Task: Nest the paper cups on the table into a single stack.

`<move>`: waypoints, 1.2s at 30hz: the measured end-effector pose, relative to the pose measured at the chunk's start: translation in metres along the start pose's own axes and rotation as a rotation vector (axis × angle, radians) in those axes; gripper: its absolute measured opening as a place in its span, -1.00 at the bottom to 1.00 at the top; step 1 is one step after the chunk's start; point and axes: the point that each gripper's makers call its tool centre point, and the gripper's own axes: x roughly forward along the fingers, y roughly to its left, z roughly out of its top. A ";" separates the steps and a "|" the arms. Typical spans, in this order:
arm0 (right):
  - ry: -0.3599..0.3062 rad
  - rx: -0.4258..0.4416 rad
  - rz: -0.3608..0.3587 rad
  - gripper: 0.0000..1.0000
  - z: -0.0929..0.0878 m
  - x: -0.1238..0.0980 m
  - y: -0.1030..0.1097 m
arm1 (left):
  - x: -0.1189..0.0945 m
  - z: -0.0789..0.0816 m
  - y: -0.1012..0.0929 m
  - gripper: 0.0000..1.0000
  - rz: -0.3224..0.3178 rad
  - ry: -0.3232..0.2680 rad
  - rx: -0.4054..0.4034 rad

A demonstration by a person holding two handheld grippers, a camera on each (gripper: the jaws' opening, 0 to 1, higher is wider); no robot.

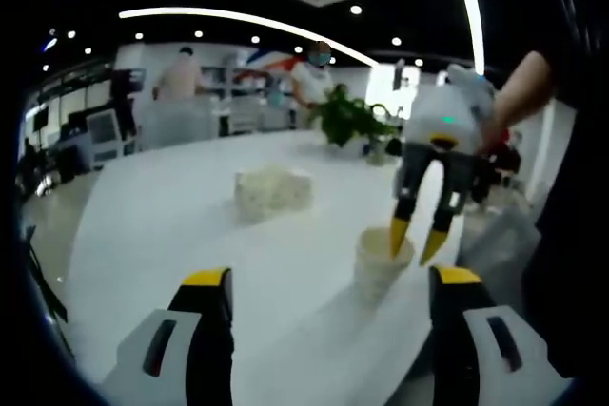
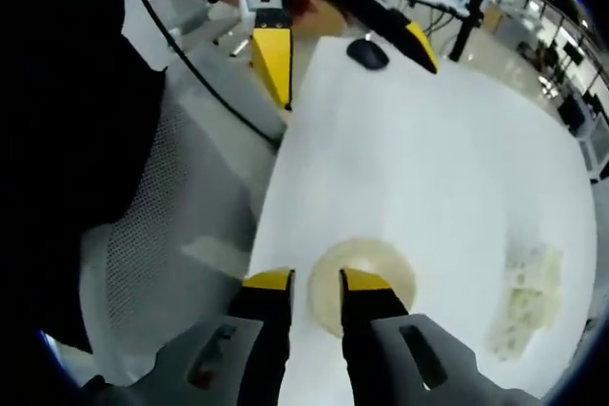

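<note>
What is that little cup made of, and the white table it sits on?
The cup looks like thin, matte cream paper, going by its dull rolled rim, as the right tongs straddle its wall. The table looks like smooth white laminate with a faint sheen; that's a guess.

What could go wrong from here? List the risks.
1. The paper cup stands close to the table edge; a nudge might tip it off.
2. The right gripper straddles the cup's thin rim, one tip inside, one outside; a hard squeeze may crush it.
3. The left gripper sits open nearby and could bump the cup.
</note>
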 end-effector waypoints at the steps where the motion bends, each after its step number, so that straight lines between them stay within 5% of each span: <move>1: -0.004 0.003 -0.003 -0.66 0.000 0.000 0.000 | 0.000 0.000 0.000 0.67 0.000 -0.001 -0.002; 12: -0.055 0.054 -0.010 -0.63 0.005 -0.005 0.005 | 0.001 0.001 -0.002 0.67 -0.003 -0.005 -0.005; 36: -0.443 0.423 -0.087 -0.19 0.037 -0.057 0.004 | -0.001 0.009 -0.007 0.67 -0.014 -0.023 0.020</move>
